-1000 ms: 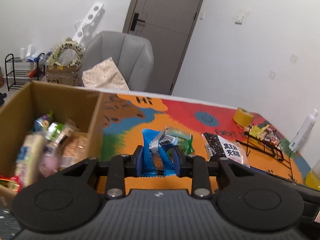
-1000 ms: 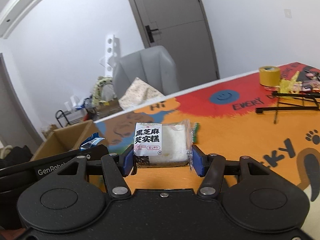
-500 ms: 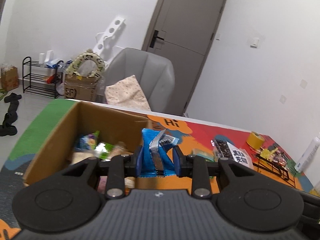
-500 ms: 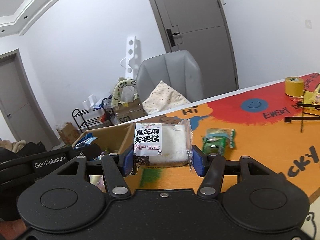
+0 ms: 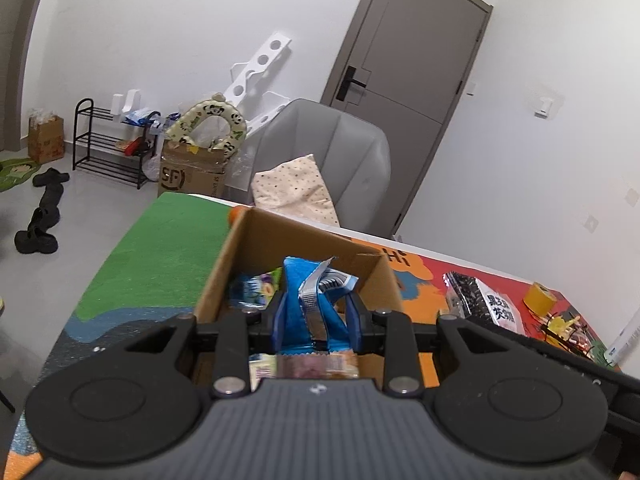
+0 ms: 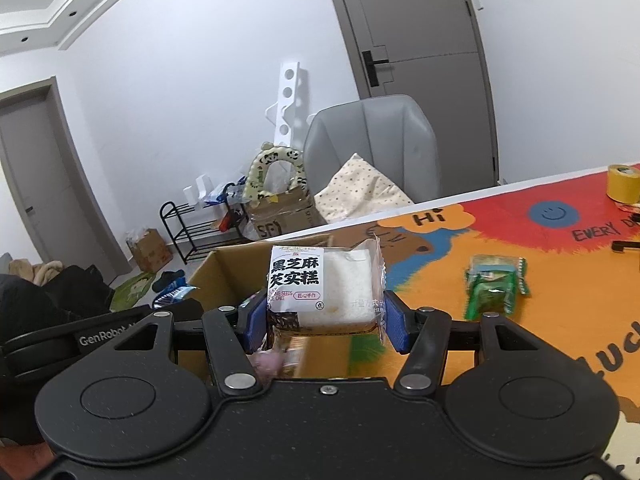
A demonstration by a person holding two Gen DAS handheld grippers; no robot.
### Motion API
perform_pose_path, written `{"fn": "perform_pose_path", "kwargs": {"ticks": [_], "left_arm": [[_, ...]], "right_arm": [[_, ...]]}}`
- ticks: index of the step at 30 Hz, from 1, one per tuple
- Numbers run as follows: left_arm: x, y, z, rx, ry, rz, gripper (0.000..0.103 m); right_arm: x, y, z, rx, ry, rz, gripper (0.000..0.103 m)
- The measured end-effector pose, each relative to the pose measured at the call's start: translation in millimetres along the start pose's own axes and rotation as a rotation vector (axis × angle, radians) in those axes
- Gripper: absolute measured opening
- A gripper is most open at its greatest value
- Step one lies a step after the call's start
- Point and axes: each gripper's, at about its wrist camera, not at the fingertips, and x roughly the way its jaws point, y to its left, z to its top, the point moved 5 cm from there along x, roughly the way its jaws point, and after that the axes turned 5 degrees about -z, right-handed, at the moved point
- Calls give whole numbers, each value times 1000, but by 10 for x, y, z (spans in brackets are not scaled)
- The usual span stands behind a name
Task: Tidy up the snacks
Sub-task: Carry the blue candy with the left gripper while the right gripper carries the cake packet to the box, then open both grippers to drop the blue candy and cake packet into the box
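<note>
Above the cardboard box point(image 5: 240, 256), left fingers point(image 5: 280, 316) pinch a blue packet point(image 5: 298, 304), right fingers point(image 6: 394, 326) a sesame cake point(image 6: 324, 284).

"黑芝麻芡实糕" is printed on the cake packet point(image 6: 320, 286); "Hi" on the mat point(image 6: 430, 216); "SF" on the floor carton point(image 5: 188, 178); "GenRobot" on the left gripper point(image 6: 108, 336).

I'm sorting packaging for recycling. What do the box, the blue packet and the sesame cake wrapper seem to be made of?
Box: corrugated cardboard, matte brown, with raw cut edges.
Blue packet in the left gripper: probably metallised plastic film; its creased flap shines silver.
Sesame cake wrapper in the right gripper: thin glossy plastic, clear on one side so the white cake shows, with a crimped seam.
</note>
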Motion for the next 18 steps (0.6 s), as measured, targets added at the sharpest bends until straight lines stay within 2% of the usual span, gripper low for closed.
{"fn": "perform_pose_path", "kwargs": {"ticks": [5, 8, 15, 16, 17, 18], "left_arm": [[2, 130, 12, -22, 16, 6, 30], [24, 193, 10, -38, 37, 15, 34], [-104, 297, 66, -54, 9, 26, 49], [-124, 312, 78, -52, 4, 31, 51], [-151, 325, 71, -51, 1, 36, 54], [-165, 347, 80, -51, -1, 49, 55]], "right_arm": [[33, 160, -8, -12, 8, 19, 55], [64, 248, -2, -14, 12, 34, 55], [119, 432, 29, -15, 24, 69, 56], [130, 451, 30, -12, 31, 75, 57], [138, 464, 25, -4, 43, 87, 67], [144, 477, 16, 3, 47, 98, 69]]}}
